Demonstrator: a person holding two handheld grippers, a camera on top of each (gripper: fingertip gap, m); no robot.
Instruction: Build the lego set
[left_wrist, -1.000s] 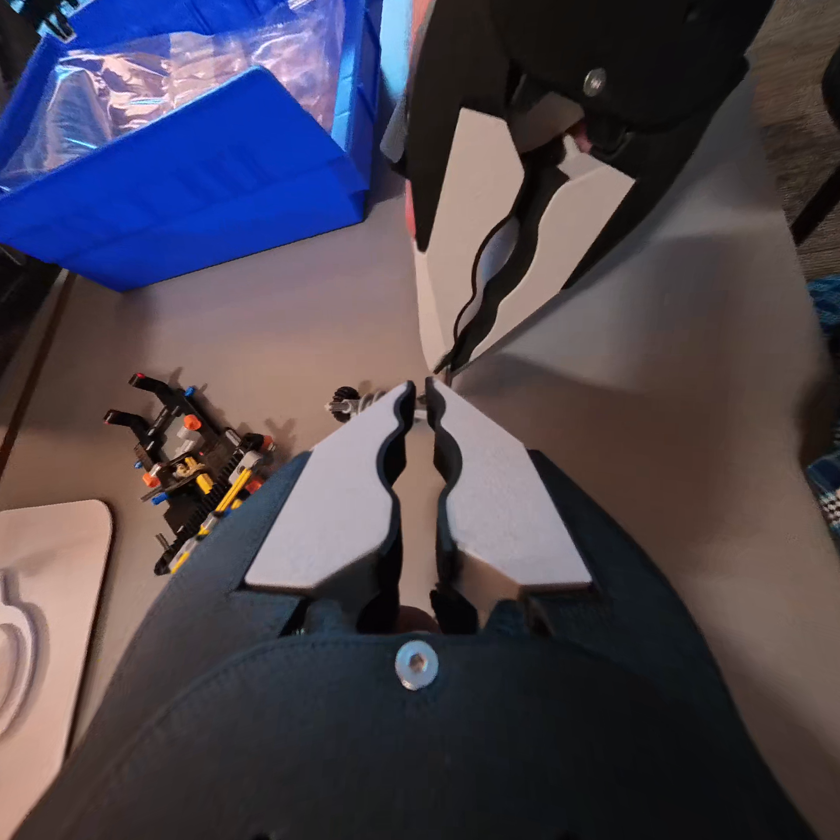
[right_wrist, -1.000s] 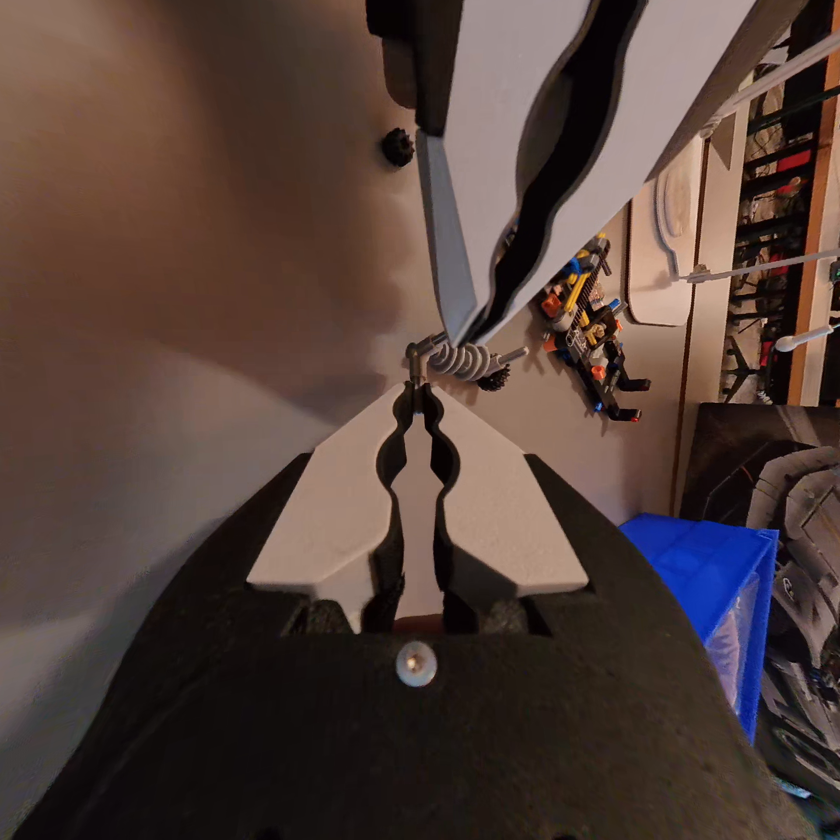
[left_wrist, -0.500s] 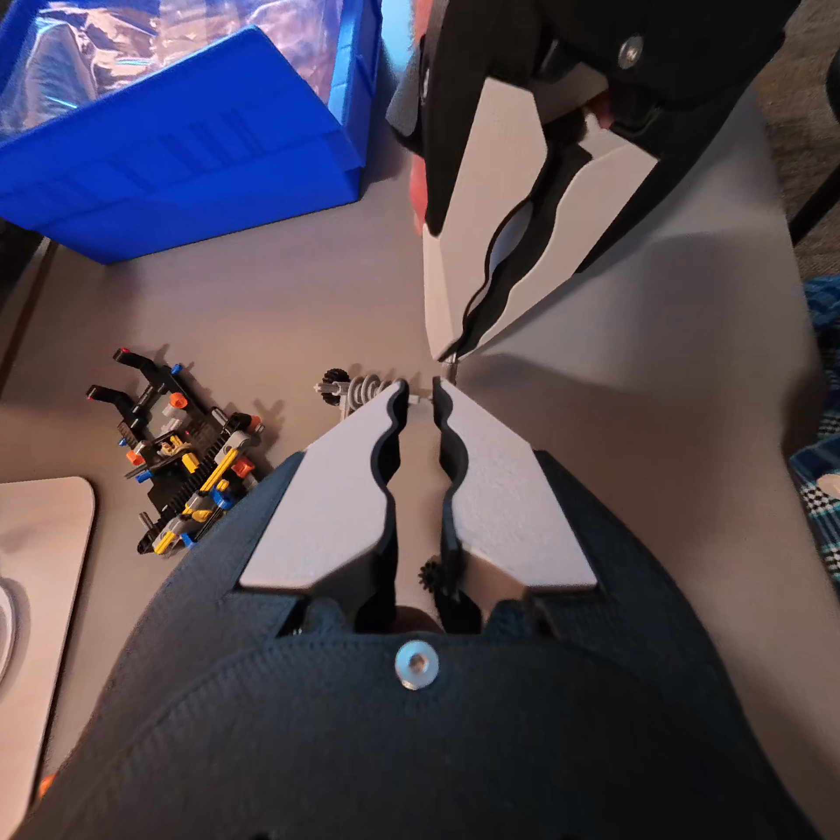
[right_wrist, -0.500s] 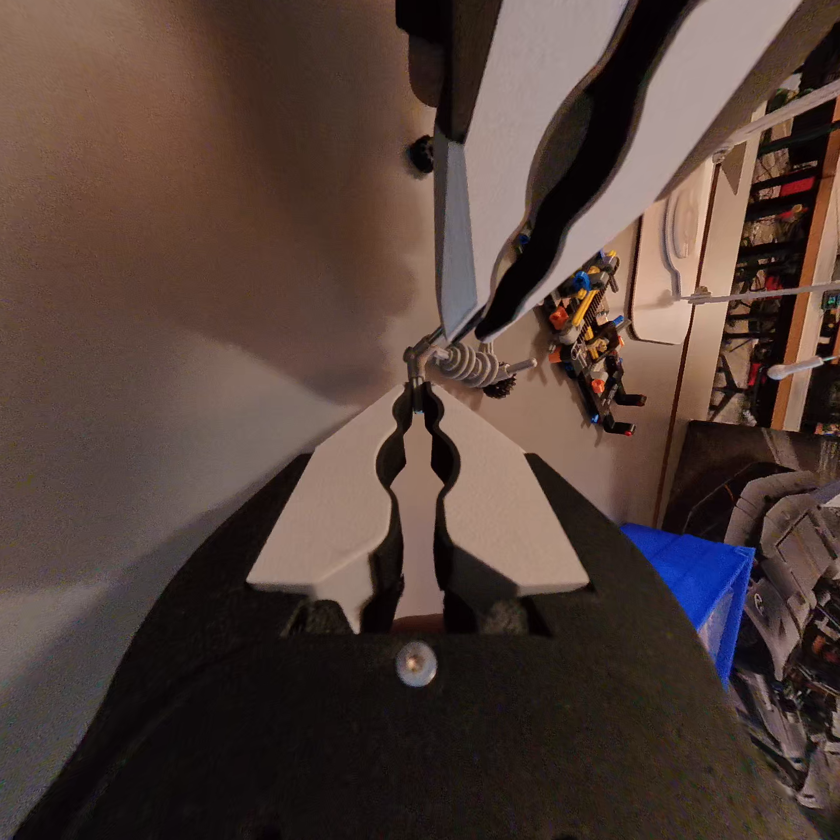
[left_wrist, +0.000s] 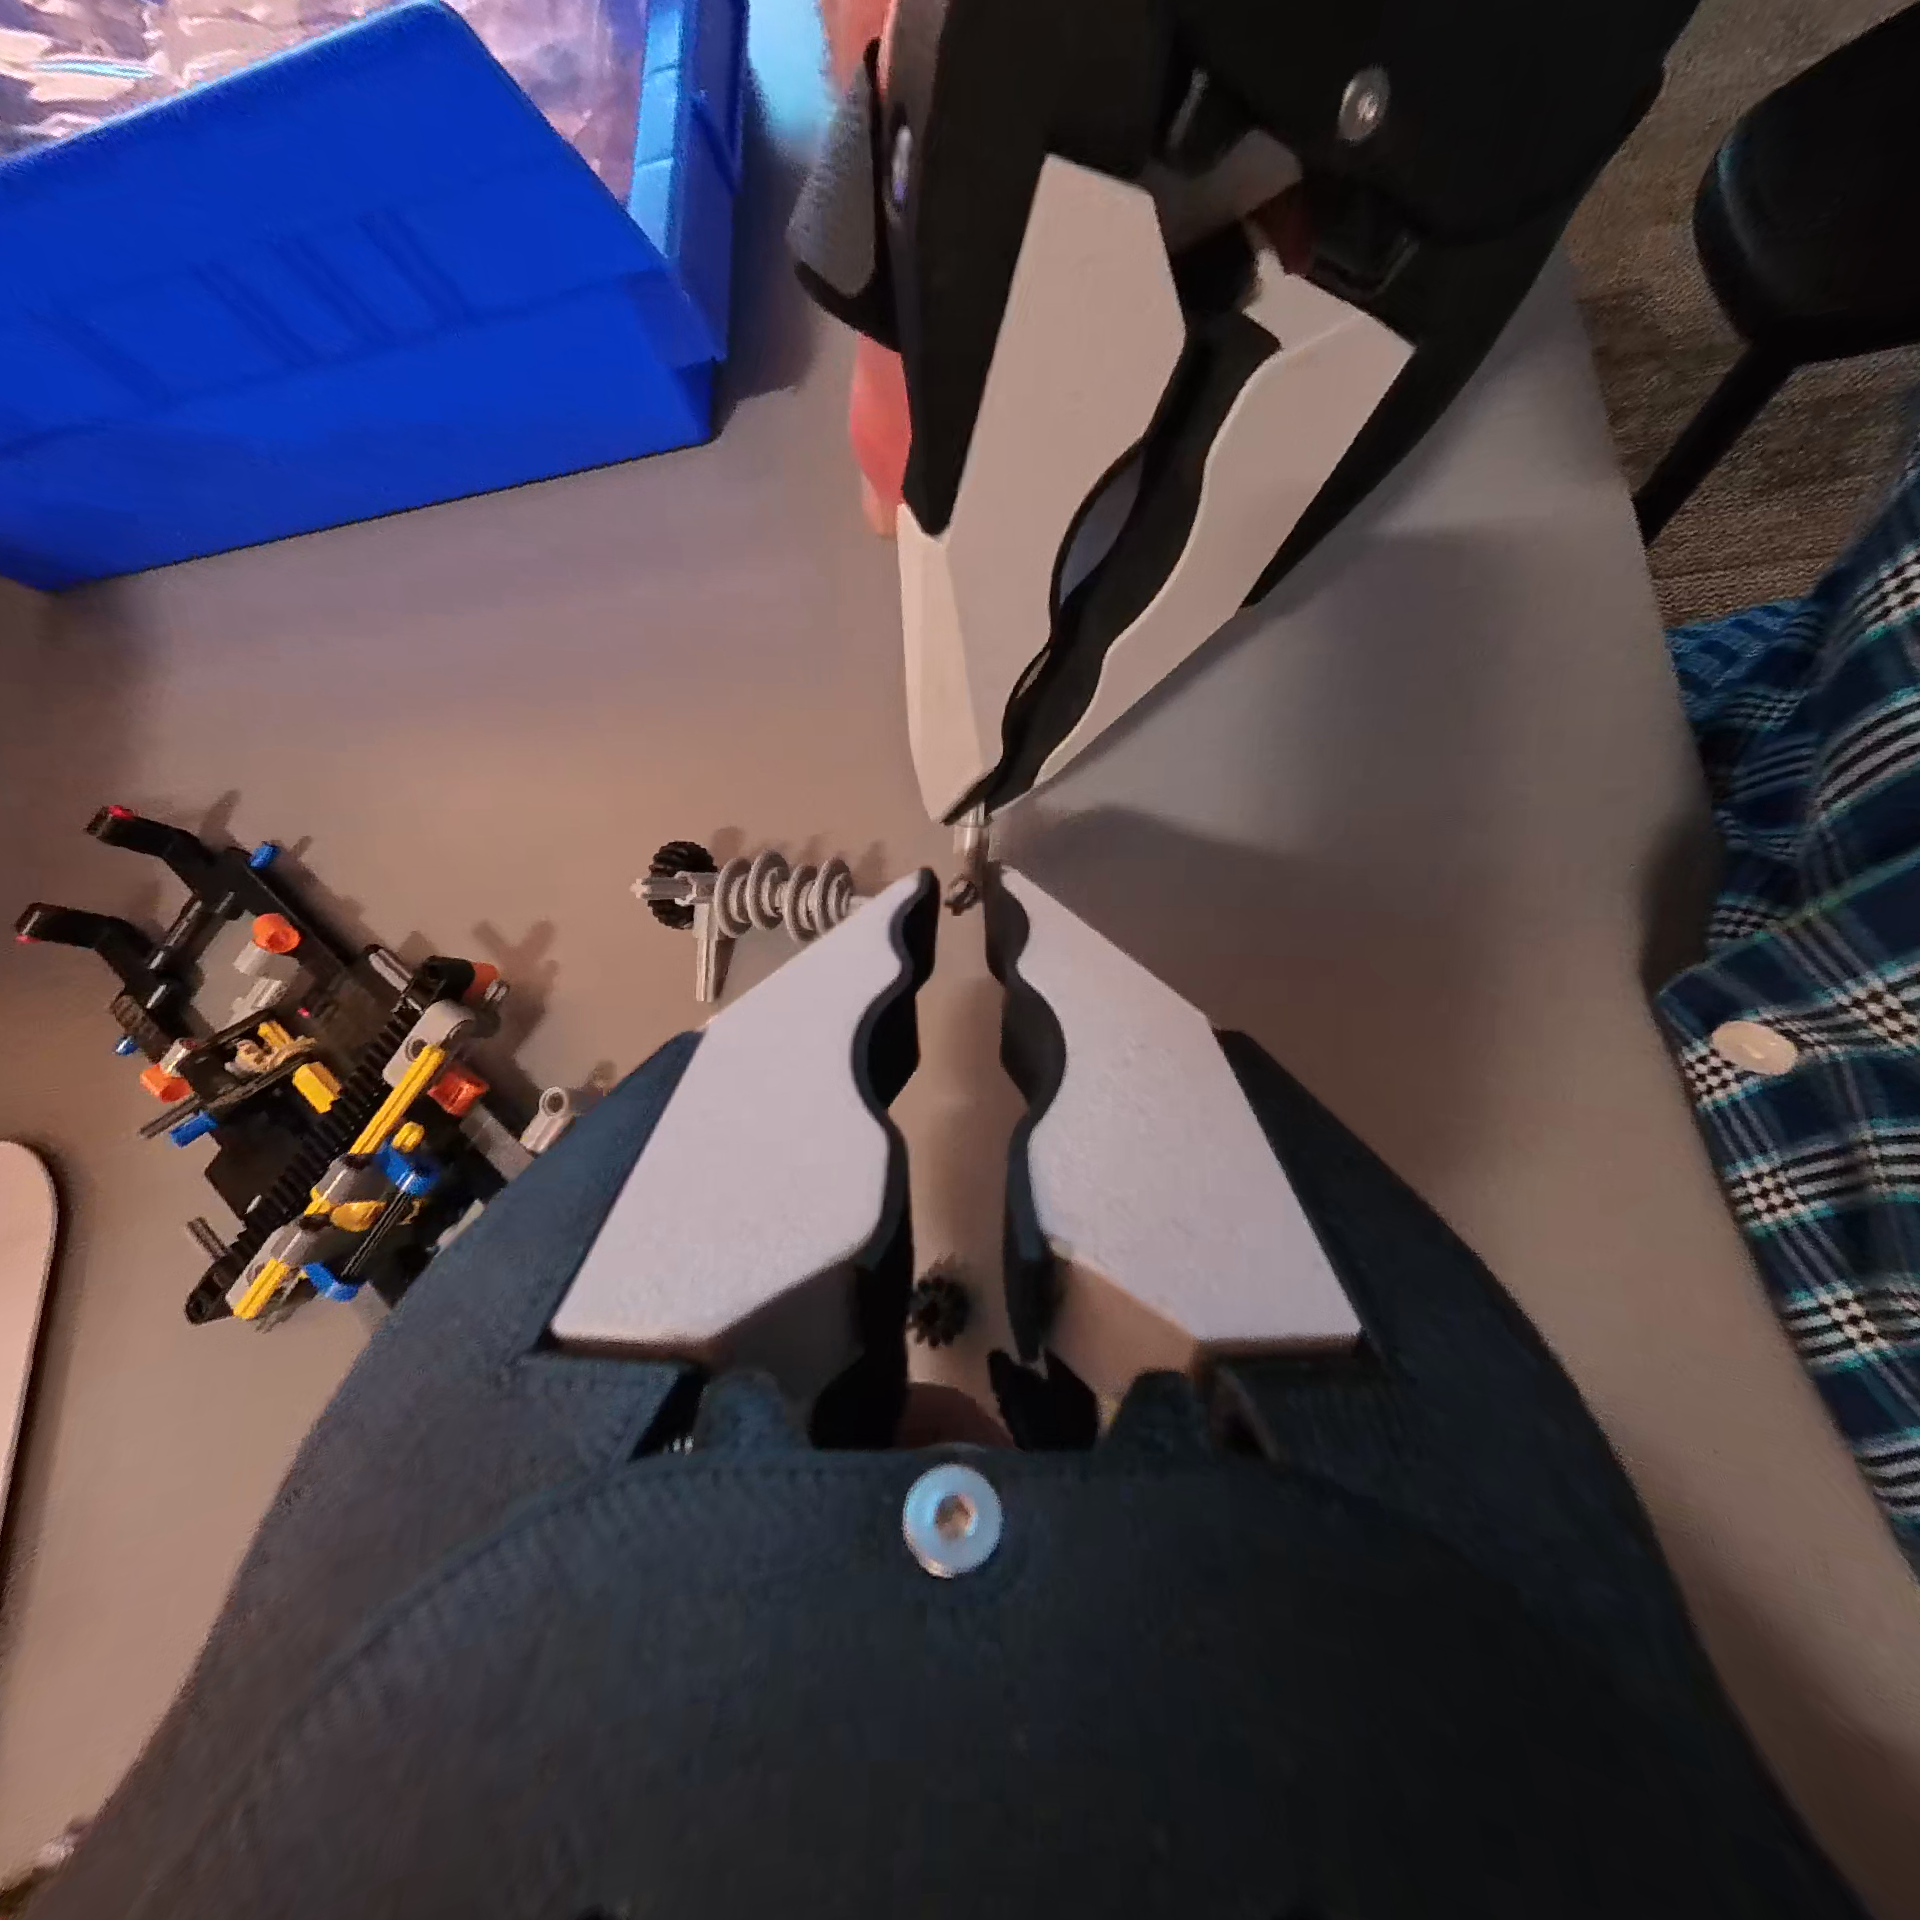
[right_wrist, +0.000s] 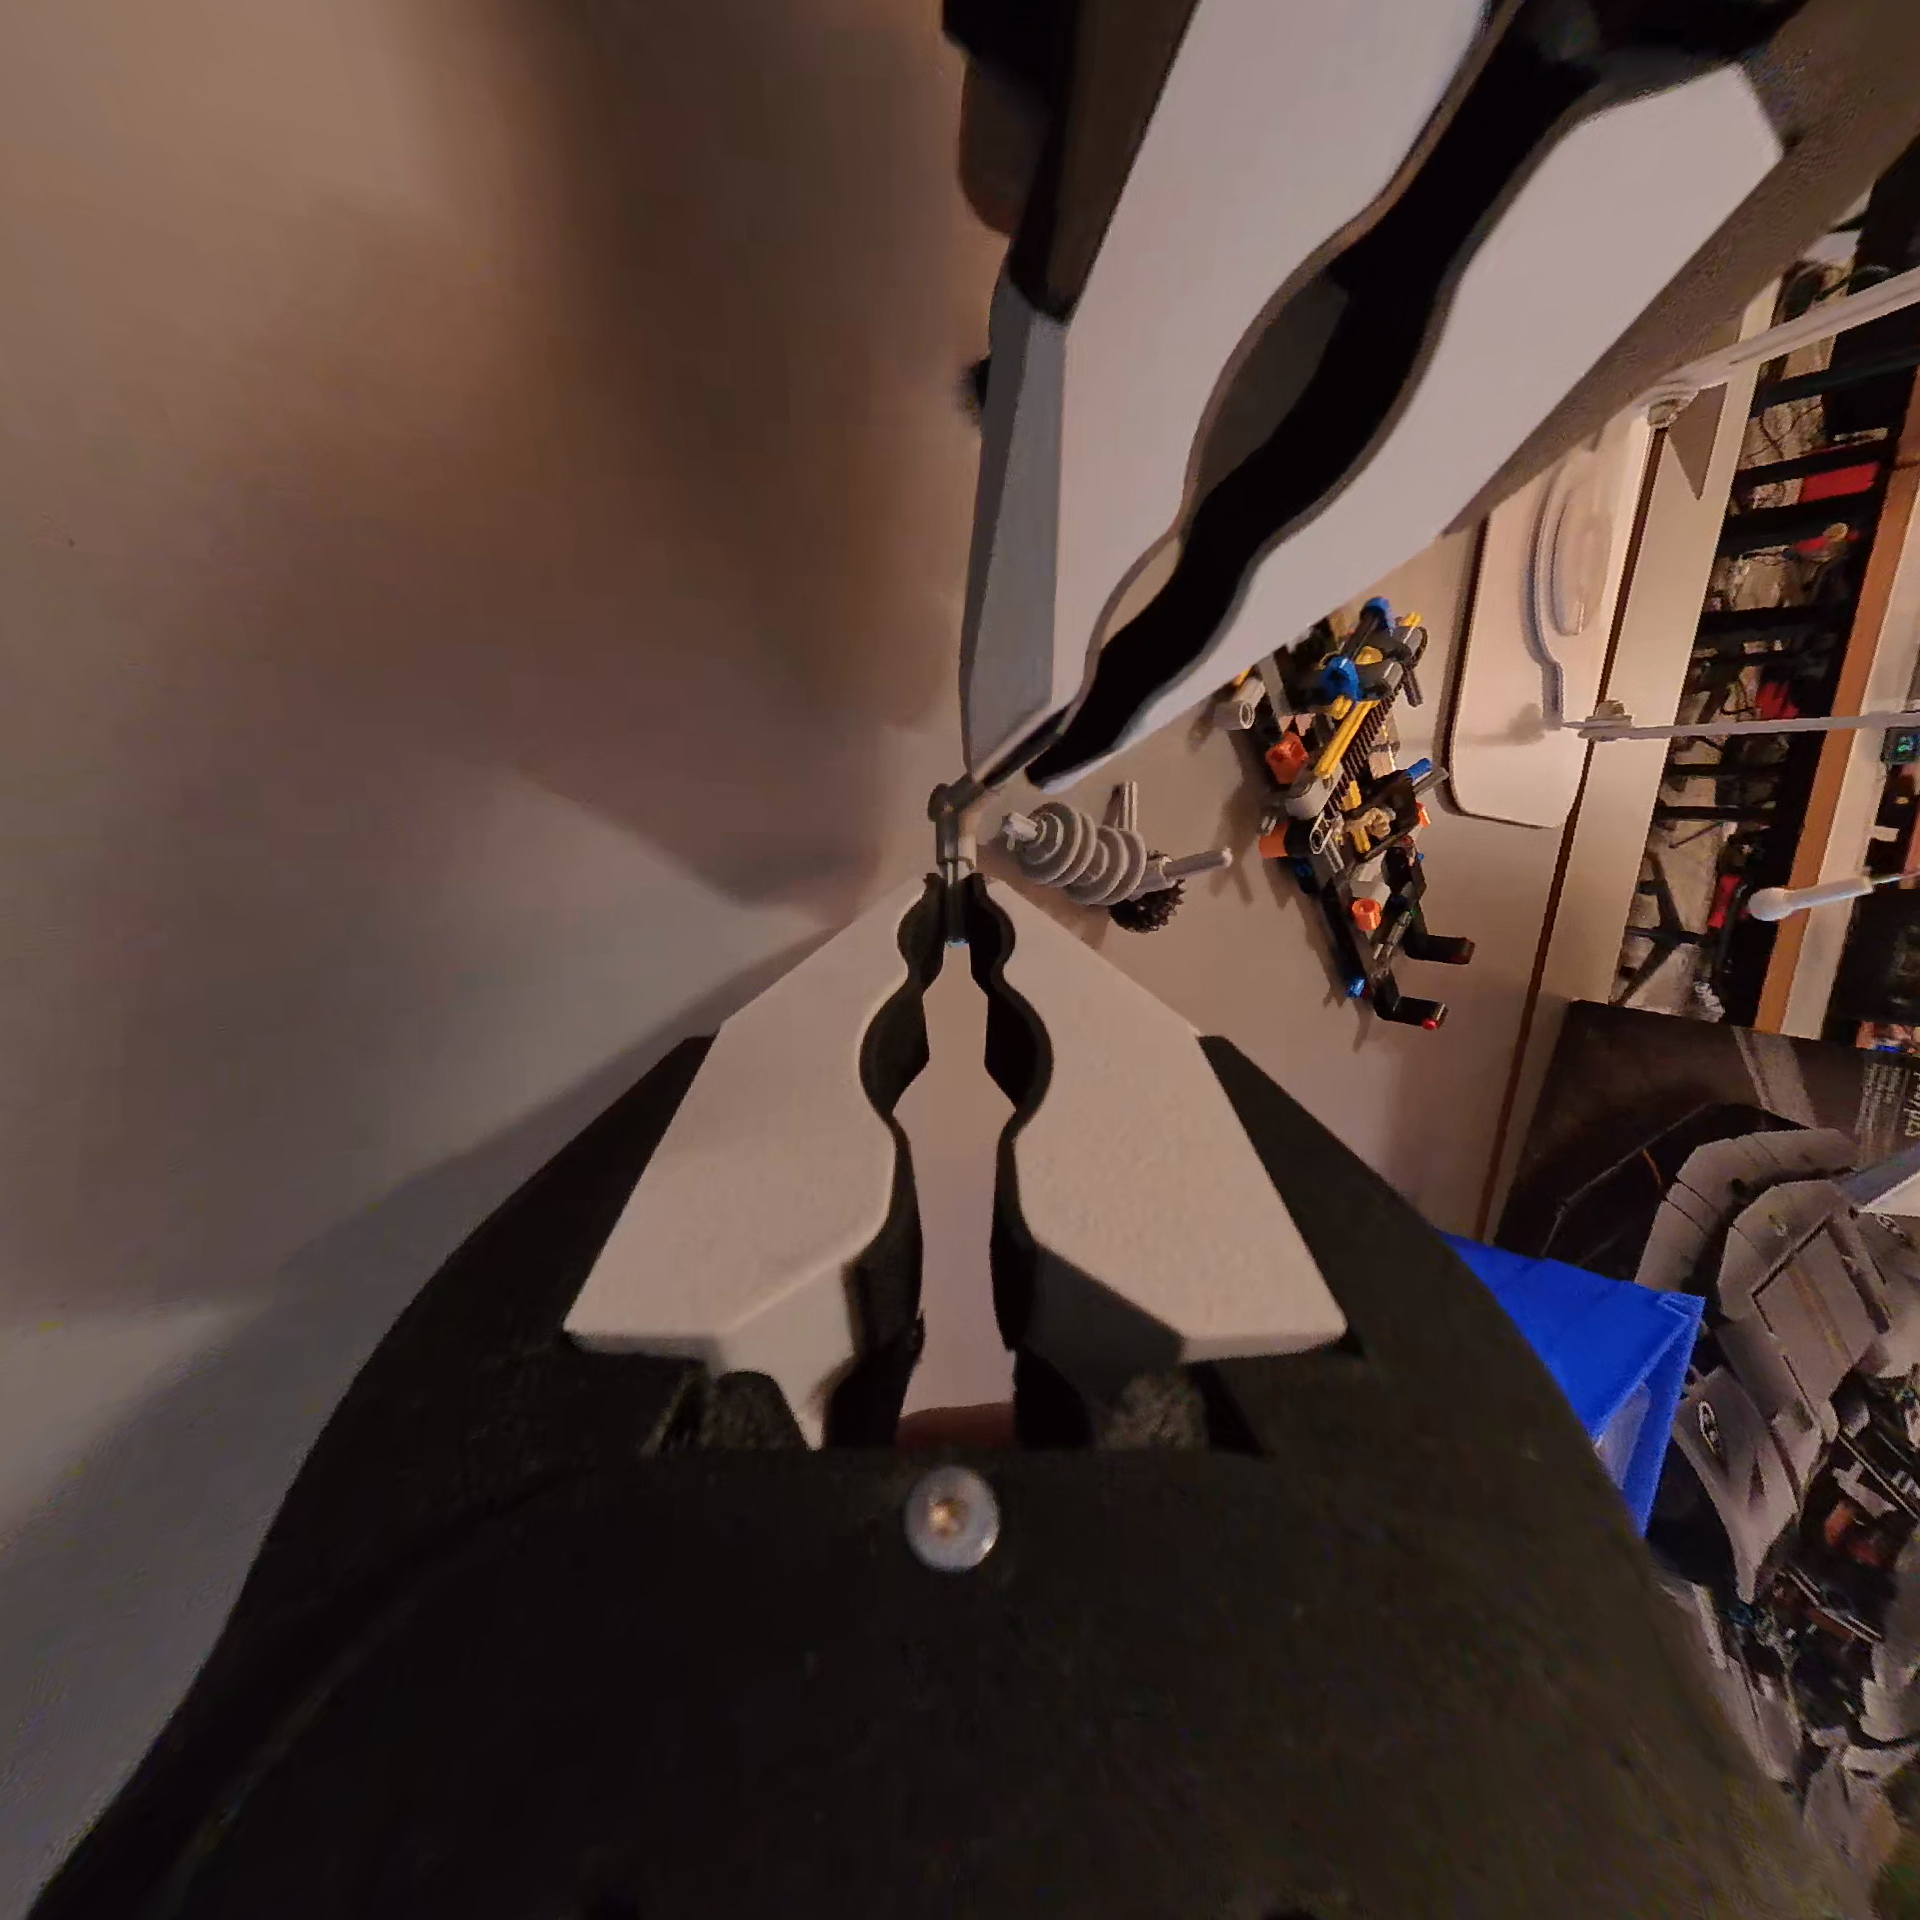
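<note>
My left gripper (left_wrist: 958, 896) and right gripper (right_wrist: 950, 902) meet tip to tip above the grey table (left_wrist: 623, 675). Both are shut on a small grey and black connector piece (right_wrist: 948, 826), one at each end; it also shows in the left wrist view (left_wrist: 967, 840). A grey worm gear on an axle (left_wrist: 774, 899) with a black gear (left_wrist: 683, 862) lies on the table just left of the tips, and shows in the right wrist view (right_wrist: 1081, 852). The partly built black, yellow and orange lego assembly (left_wrist: 281, 1060) lies farther left. A small black gear (left_wrist: 938, 1311) lies under my left fingers.
A blue bin (left_wrist: 312, 291) holding clear plastic bags stands at the back left. A white board (left_wrist: 21, 1247) lies at the left edge. A person's plaid shirt (left_wrist: 1818, 935) is at the table's right side. The set's box (right_wrist: 1714, 1299) lies beyond the bin. Less than 4 cm separates the two grippers' tips. The small black gear (left_wrist: 938, 1311) is about 9 cm from my left fingertips.
Both grippers have shifted right and away from the worm gear, which now lies apart from the connector piece and in full view. The small black gear has come into view between my left fingers.
</note>
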